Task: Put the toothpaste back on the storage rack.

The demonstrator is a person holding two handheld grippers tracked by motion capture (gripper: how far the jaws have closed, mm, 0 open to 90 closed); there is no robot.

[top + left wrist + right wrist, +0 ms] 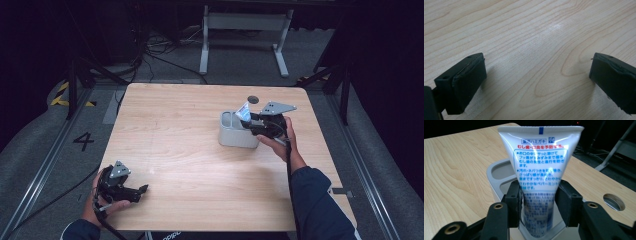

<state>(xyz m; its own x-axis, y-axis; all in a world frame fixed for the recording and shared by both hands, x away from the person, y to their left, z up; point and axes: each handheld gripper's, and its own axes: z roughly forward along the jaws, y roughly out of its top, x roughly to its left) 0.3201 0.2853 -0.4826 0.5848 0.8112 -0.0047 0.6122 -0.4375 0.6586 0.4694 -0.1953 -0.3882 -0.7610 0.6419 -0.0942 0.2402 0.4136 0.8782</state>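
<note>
A white toothpaste tube (540, 165) with blue and red print stands upright, crimped end up, in a grey holder (499, 173). My right gripper (538, 202) has its two black pads against the sides of the tube's lower half. In the high view the tube (244, 111) sticks out of the holder (231, 134) at the table's right middle, with the right gripper (252, 122) reaching in from the right. My left gripper (142, 192) rests low at the front left, jaws wide apart over bare wood (537, 75), holding nothing.
The light wooden table (190, 150) has a round hole (253, 99) just behind the holder, also visible as the hole (614, 201) to the gripper's right. A white metal frame (245, 30) and cables lie on the floor beyond the table.
</note>
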